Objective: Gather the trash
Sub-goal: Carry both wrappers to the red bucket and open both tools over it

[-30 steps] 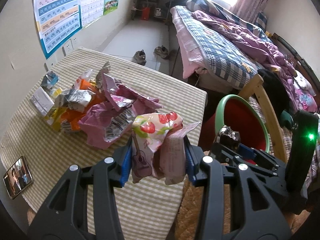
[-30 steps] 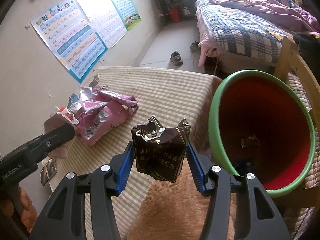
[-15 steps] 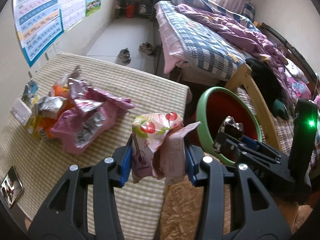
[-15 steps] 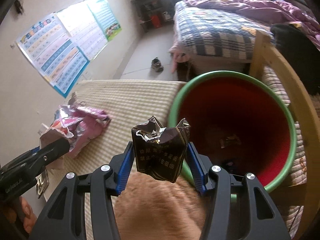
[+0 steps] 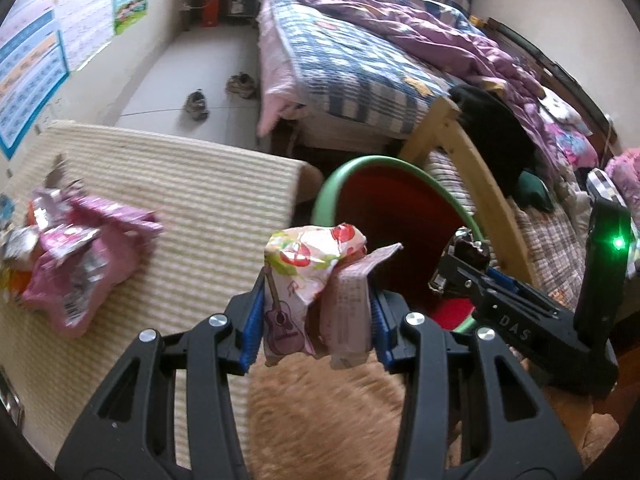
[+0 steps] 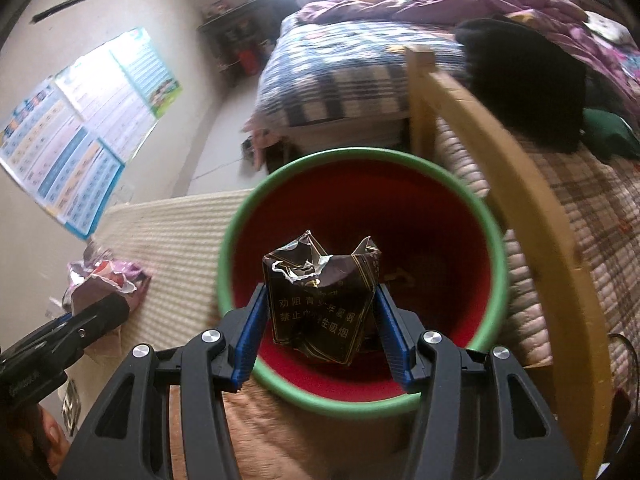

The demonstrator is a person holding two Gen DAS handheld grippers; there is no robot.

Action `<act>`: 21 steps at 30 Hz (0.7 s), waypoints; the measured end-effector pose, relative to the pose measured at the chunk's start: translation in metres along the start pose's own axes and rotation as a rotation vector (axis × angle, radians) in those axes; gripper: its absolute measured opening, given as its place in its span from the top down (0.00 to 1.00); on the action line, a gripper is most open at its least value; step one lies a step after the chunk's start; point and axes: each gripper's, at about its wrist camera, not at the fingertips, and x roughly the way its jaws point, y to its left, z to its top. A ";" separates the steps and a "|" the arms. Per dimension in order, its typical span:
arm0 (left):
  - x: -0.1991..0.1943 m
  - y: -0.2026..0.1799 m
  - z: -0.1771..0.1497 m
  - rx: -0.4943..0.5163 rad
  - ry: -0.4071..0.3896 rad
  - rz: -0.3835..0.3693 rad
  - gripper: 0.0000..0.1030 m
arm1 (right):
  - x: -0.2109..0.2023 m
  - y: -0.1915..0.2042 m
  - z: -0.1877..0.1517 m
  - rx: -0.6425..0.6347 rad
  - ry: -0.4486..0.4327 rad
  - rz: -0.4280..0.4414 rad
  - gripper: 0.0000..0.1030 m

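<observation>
The bin (image 6: 362,276), red inside with a green rim, is the landmark here; it stands just beside the table (image 5: 208,200) edge and in front of the bed (image 5: 360,60).

The right gripper (image 6: 322,312) hangs over the bin's mouth, its blue pads pressed on both sides of a crumpled dark cigarette pack (image 6: 322,304) (Chinese print on its face). The pack sits above the red interior, where a few scraps lie at the bottom.

The left gripper (image 5: 316,308) is clamped on two wrappers (image 5: 316,280), one printed with cherries and a guitar, one plain pink. They are left of the bin and short of its rim, over the table corner.

More wrappers, the pile (image 5: 72,256), lie on the table well left of the bin.
</observation>
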 end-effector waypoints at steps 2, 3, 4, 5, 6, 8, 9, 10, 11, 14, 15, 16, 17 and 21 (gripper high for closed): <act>0.008 -0.013 0.005 0.020 0.008 -0.024 0.59 | -0.002 -0.008 0.001 0.012 -0.003 -0.011 0.50; 0.011 -0.020 0.007 0.033 0.010 -0.031 0.59 | -0.002 -0.011 0.001 0.017 -0.004 -0.016 0.50; 0.013 -0.025 0.008 0.043 0.011 -0.036 0.59 | -0.003 -0.014 0.001 0.020 -0.004 -0.019 0.50; 0.016 -0.030 0.010 0.055 0.014 -0.044 0.54 | -0.003 -0.016 0.001 0.023 -0.003 -0.023 0.50; 0.019 -0.036 0.011 0.070 0.019 -0.057 0.39 | -0.003 -0.018 0.000 0.027 -0.001 -0.027 0.49; 0.019 -0.042 0.012 0.083 0.004 -0.048 0.16 | -0.002 -0.021 -0.002 0.039 0.005 -0.037 0.49; 0.017 -0.043 0.012 0.087 -0.012 -0.041 0.15 | -0.002 -0.024 -0.003 0.050 0.010 -0.037 0.48; 0.016 -0.043 0.011 0.088 -0.013 -0.044 0.15 | -0.002 -0.025 -0.003 0.057 0.012 -0.035 0.48; 0.016 -0.041 0.011 0.083 -0.010 -0.046 0.15 | -0.002 -0.026 -0.004 0.062 0.013 -0.037 0.48; 0.008 -0.024 0.009 0.038 -0.023 -0.032 0.15 | -0.001 -0.025 -0.003 0.054 0.002 -0.056 0.42; 0.006 -0.019 0.008 0.021 -0.027 -0.027 0.15 | 0.000 -0.025 -0.003 0.051 -0.004 -0.062 0.40; 0.002 -0.009 0.006 -0.008 -0.028 -0.017 0.15 | 0.000 -0.024 -0.004 0.050 -0.004 -0.066 0.40; -0.001 -0.002 0.004 -0.022 -0.027 -0.011 0.15 | 0.002 -0.024 -0.004 0.052 0.004 -0.063 0.40; -0.016 0.027 -0.006 -0.063 -0.049 0.054 0.15 | 0.003 -0.013 -0.006 0.032 0.015 -0.035 0.40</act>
